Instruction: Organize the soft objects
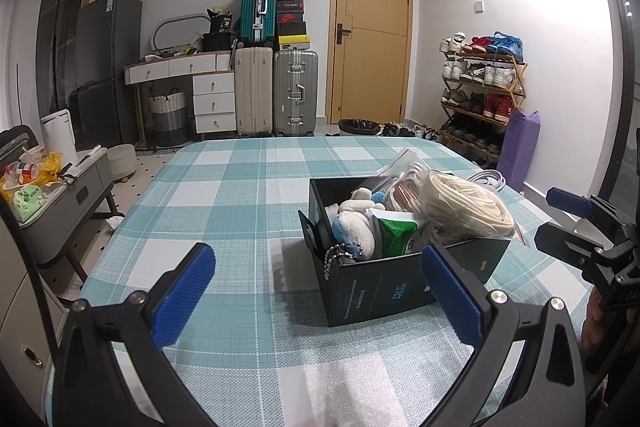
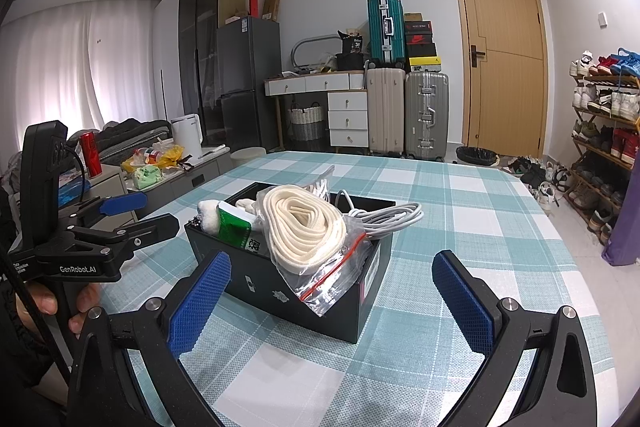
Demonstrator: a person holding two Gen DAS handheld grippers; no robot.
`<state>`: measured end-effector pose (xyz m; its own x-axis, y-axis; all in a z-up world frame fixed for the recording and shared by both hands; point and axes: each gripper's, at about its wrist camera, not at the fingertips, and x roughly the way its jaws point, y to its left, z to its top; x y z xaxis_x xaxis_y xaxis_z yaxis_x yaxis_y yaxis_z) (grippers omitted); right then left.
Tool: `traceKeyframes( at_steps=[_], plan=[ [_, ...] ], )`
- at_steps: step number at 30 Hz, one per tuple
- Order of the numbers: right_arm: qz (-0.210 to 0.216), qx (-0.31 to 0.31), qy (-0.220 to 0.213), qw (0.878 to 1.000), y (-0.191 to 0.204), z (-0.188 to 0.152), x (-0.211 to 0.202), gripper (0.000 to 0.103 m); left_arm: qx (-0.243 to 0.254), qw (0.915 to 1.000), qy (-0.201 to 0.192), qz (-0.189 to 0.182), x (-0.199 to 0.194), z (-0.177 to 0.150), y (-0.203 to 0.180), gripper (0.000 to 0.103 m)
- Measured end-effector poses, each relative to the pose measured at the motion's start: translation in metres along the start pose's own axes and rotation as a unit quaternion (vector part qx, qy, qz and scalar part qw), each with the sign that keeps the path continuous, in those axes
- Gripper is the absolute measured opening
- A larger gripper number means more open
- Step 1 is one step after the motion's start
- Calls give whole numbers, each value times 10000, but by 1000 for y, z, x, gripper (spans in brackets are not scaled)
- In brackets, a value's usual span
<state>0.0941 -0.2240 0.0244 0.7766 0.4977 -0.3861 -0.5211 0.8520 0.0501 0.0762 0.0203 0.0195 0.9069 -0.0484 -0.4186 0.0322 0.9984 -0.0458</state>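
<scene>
A black open box (image 1: 384, 287) (image 2: 280, 287) stands on the teal checked tablecloth (image 1: 240, 195) (image 2: 460, 227). It holds a white and blue plush toy (image 1: 352, 223) (image 2: 210, 217), a green packet (image 1: 394, 235) (image 2: 234, 227), a cream rope coil in a zip bag (image 1: 464, 207) (image 2: 304, 223) and a white cable (image 1: 488, 179) (image 2: 384, 217). My left gripper (image 1: 320, 295) (image 2: 148, 213) is open, just short of the box's near left side. My right gripper (image 2: 334, 307) (image 1: 556, 219) is open too, facing the box from its right side. Neither holds anything.
A pale foam-like sheet (image 1: 344, 387) lies at the table's near edge. Left of the table stands a grey side table (image 1: 72, 187) with clutter. Suitcases (image 1: 276, 91), a wooden door (image 1: 372, 27) and a shoe rack (image 1: 484, 91) line the far wall.
</scene>
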Motion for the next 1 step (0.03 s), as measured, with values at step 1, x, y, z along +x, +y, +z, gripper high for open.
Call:
traceKeyframes(
  at_steps=[1],
  plan=[
    [1, 0, -2, 10000, 0, 0, 0, 103, 1, 10000, -2, 5, 1, -1, 0, 103]
  ],
)
